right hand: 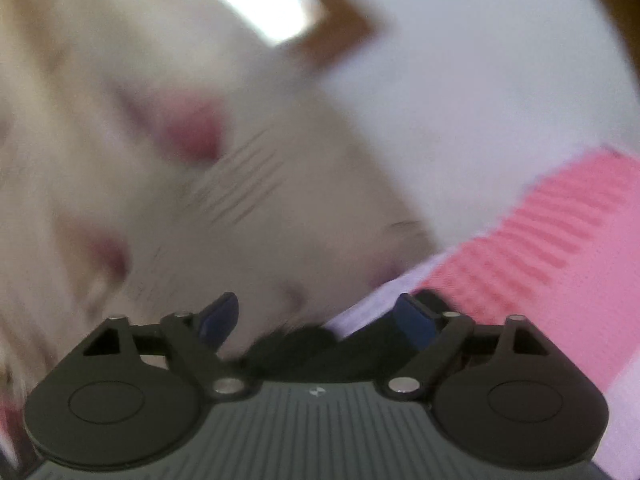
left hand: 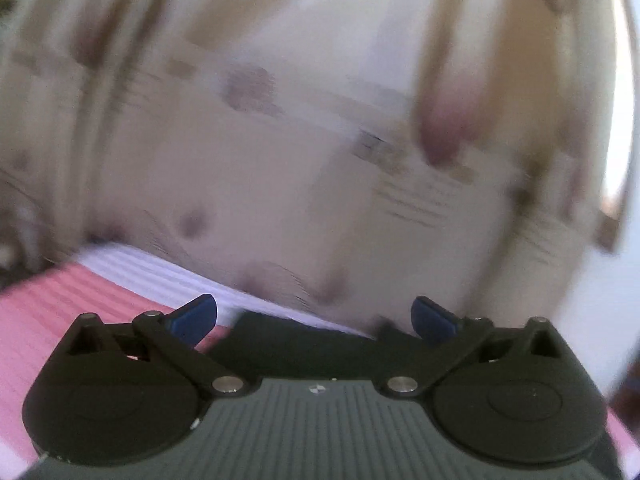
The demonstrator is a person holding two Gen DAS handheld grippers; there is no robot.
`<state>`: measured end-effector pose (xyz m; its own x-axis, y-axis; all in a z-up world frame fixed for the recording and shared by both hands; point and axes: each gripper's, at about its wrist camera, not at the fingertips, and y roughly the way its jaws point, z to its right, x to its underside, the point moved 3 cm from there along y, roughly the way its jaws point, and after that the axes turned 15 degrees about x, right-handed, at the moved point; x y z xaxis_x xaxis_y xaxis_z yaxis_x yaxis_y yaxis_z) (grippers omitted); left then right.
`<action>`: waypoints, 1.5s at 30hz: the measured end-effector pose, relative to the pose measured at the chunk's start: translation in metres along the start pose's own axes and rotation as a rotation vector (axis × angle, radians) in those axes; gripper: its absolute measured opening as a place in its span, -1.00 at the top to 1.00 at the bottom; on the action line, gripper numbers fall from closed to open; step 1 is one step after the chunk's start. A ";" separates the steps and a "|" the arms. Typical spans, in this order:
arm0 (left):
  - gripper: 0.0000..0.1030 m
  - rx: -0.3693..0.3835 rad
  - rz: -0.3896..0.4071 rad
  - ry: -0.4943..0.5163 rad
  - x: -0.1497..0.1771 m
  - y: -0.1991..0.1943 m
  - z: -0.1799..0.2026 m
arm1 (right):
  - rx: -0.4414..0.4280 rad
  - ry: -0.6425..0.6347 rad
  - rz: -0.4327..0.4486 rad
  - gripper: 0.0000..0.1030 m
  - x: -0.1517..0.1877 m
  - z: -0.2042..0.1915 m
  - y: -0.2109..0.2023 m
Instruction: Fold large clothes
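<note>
One pale cloth point(left hand: 248, 152) fills most of both views, cream with blurred pinkish-brown blotches and fine dark line marks. Under it lies one pink-and-white striped cover point(left hand: 52, 308). Two claws are in play, one per view, each with two blue pads.

The left claw point(left hand: 314, 316) stands wide apart, with nothing between its blue pads point(left hand: 198, 314). The cloth lies just ahead of and above it, its lower edge running across the view from left to right just beyond the pads. The striped cover shows to the claw's left and below.

The right claw point(right hand: 316, 316) is parted too, though less widely, its pads point(right hand: 222, 314) not pressing on anything. Here the cloth point(right hand: 200, 208) lies ahead and to the claw's left, its edge slanting down towards the gap between the pads, while the striped cover point(right hand: 560, 248) lies to the right. A dark patch sits just in front of the claw body; what it is cannot be told.

Only the right view shows a bright opening with a brown frame point(right hand: 340, 28) high up. Heavy blur hides the cloth's full shape, so its long axis cannot be told.
</note>
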<state>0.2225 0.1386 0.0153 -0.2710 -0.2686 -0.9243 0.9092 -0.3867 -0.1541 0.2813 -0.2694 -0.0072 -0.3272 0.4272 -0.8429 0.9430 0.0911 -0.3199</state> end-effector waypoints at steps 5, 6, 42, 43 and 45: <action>-0.18 0.212 -0.146 0.042 0.024 0.043 0.052 | -0.101 -0.331 -0.137 0.43 0.047 -0.115 0.035; -0.07 0.236 -0.163 0.051 0.028 0.052 0.060 | -0.110 -0.369 -0.165 0.48 0.058 -0.132 0.046; 0.78 -0.051 -0.122 -0.386 0.071 0.086 -0.135 | 0.086 0.037 -0.202 1.00 0.052 0.073 0.109; 0.78 -0.071 -0.119 -0.419 0.072 0.081 -0.145 | 0.096 0.048 -0.210 1.00 0.051 0.080 0.108; 0.78 -0.084 -0.115 -0.467 0.071 0.074 -0.159 | 0.116 0.077 -0.222 1.00 0.048 0.093 0.105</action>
<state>0.3202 0.2309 -0.1174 -0.4668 -0.6030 -0.6469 0.8821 -0.3701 -0.2916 0.3588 -0.3232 -0.1220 -0.5153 0.4762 -0.7125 0.8343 0.0887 -0.5441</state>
